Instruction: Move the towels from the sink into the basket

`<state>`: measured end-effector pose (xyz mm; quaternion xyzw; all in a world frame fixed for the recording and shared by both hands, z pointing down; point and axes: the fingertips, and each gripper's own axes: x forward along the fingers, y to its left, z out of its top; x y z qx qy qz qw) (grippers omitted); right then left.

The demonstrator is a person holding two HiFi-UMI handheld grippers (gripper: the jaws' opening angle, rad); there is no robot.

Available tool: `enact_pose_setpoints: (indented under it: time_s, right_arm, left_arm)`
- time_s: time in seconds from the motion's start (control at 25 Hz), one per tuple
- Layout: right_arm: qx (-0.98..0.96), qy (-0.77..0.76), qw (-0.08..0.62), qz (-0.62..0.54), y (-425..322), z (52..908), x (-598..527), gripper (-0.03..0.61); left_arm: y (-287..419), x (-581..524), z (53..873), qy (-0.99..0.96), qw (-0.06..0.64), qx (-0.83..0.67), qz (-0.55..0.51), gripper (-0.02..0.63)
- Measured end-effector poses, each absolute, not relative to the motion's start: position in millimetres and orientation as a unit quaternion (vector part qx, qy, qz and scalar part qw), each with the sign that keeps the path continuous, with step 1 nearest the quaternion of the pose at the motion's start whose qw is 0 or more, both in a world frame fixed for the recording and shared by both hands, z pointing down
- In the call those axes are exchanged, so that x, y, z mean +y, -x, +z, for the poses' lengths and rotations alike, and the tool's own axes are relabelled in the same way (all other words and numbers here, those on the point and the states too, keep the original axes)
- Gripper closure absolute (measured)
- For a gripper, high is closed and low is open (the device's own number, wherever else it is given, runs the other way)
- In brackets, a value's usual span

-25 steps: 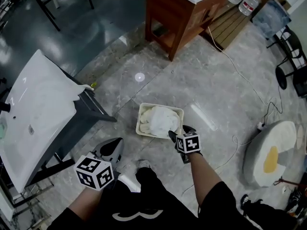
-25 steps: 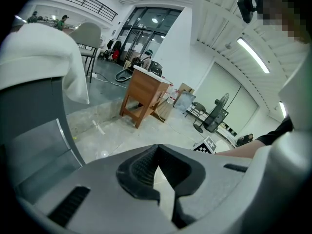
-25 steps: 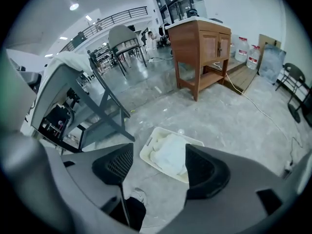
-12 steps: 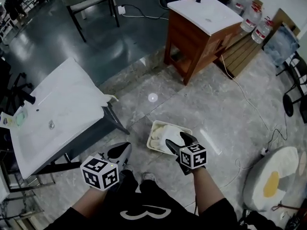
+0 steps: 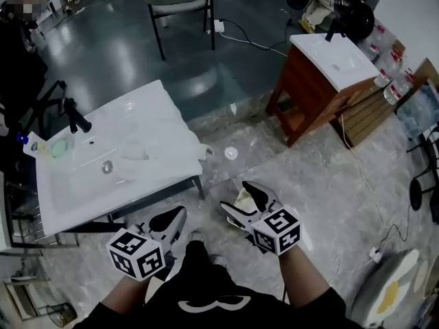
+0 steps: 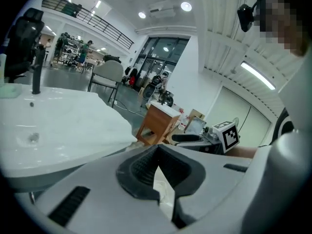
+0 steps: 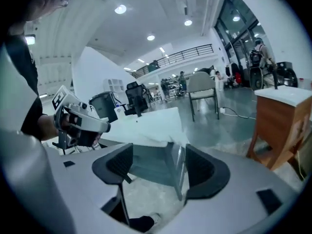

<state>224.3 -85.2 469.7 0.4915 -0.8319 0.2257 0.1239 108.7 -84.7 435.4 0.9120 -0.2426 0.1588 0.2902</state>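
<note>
Left gripper (image 6: 157, 150) closed, empty. Right gripper (image 7: 153, 165) wide open, empty. Both hung between basket (image 5: 241, 201) on floor and sink (image 5: 82, 184). White towel (image 5: 147, 153) lay crumpled on sink's right part, corner draped over near edge. Step judged: reach for towel. Best approach: open left jaws first, descend over raised fold, pinch deep, lift clear of rim before swinging to basket.
</note>
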Motion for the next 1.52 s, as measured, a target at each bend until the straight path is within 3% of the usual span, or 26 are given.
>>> enact_pose_setpoints:
  time_s: [0.44, 0.96, 1.32, 1.4, 1.52]
  right_arm:
    - [-0.888, -0.392, 0.2, 0.132, -101.6, 422.4, -182.5, 0.262]
    - [-0.854, -0.352, 0.375, 0.074, -66.2, 504.7, -232.0, 0.236]
    - [-0.84, -0.343, 0.403, 0.116, -63.1, 527.5, -242.1, 0.238]
    - [-0.834, -0.352, 0.407, 0.119, -64.4, 528.7, -243.5, 0.251]
    - [-0.822, -0.366, 0.424, 0.102, -68.1, 528.4, -247.7, 0.377]
  left_arm:
    - [-2.6, -149.3, 392.9, -0.893, 0.283, -0.327, 0.126, 0.607]
    - [46.2, -192.7, 388.1, -0.887, 0.277, -0.351, 0.118, 0.607]
    - [62.9, -195.8, 383.8, -0.889, 0.283, -0.347, 0.101, 0.607]
    - [63.8, -196.5, 380.9, -0.89, 0.28, -0.346, 0.099, 0.607]
    - [62.2, -198.6, 376.7, -0.893, 0.275, -0.344, 0.094, 0.607]
